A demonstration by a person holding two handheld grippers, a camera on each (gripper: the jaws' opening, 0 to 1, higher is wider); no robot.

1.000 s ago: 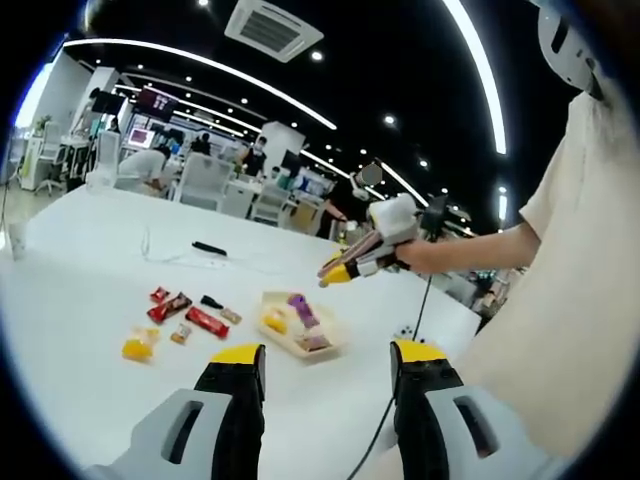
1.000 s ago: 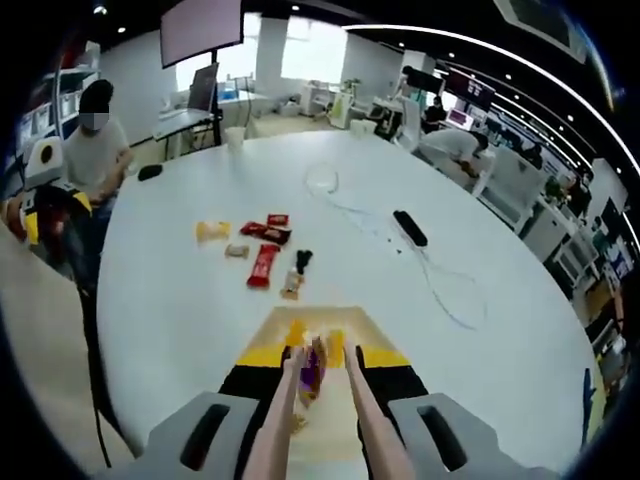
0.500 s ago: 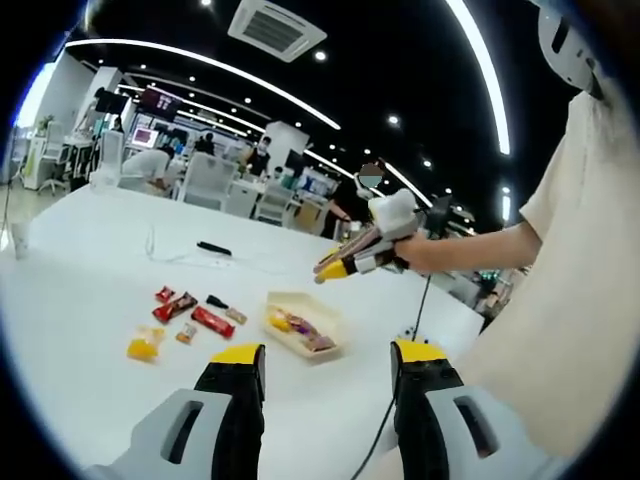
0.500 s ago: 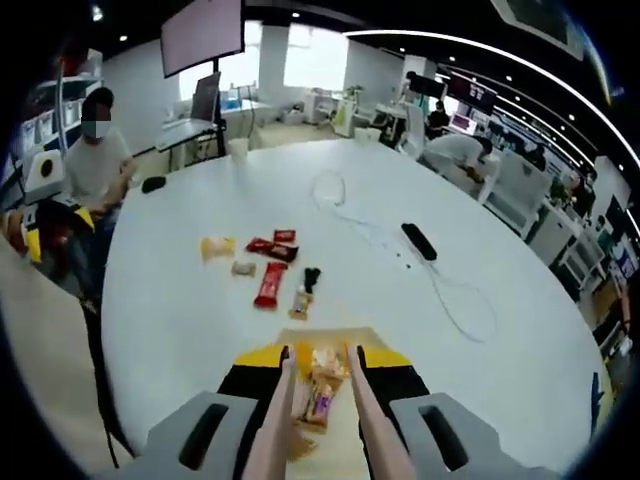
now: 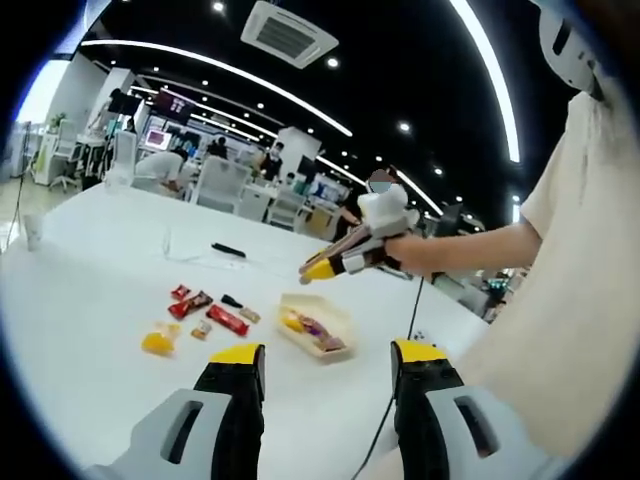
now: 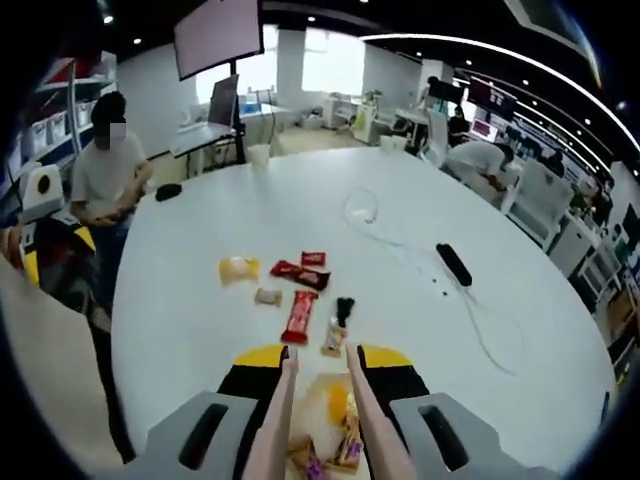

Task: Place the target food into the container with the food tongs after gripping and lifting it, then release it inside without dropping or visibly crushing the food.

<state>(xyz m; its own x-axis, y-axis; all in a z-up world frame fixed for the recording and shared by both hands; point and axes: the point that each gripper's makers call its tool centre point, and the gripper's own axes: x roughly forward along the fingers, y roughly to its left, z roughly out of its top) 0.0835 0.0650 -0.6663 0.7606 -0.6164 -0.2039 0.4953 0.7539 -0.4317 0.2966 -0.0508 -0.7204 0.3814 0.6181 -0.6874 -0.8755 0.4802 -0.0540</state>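
Observation:
My right gripper [image 6: 320, 358] is shut on the food tongs [image 6: 281, 415], whose two pale arms run forward with their tips apart and nothing between them. Under the tongs lies the shallow container [image 6: 318, 398], holding a yellow food piece [image 6: 338, 402] and a purple wrapped food [image 6: 318, 466]. From the left gripper view the container [image 5: 336, 322] sits mid-table with the yellow food [image 5: 291, 322] and purple food [image 5: 312, 325] inside. The right gripper [image 5: 322, 269] hovers above it in a person's hand. My left gripper [image 5: 328, 358] is open, low and near the table edge.
Loose snacks lie left of the container: a red bar [image 5: 228, 320], a dark red pack [image 5: 190, 301], a yellow packet [image 5: 158, 343]. Farther off are a black remote [image 6: 453, 264] and a white cable [image 6: 362, 208]. A seated person [image 6: 108, 170] is at the left edge.
The purple food was held between the tong tips over the container; now it lies inside and the tongs are empty. The right gripper has risen and pulled back.

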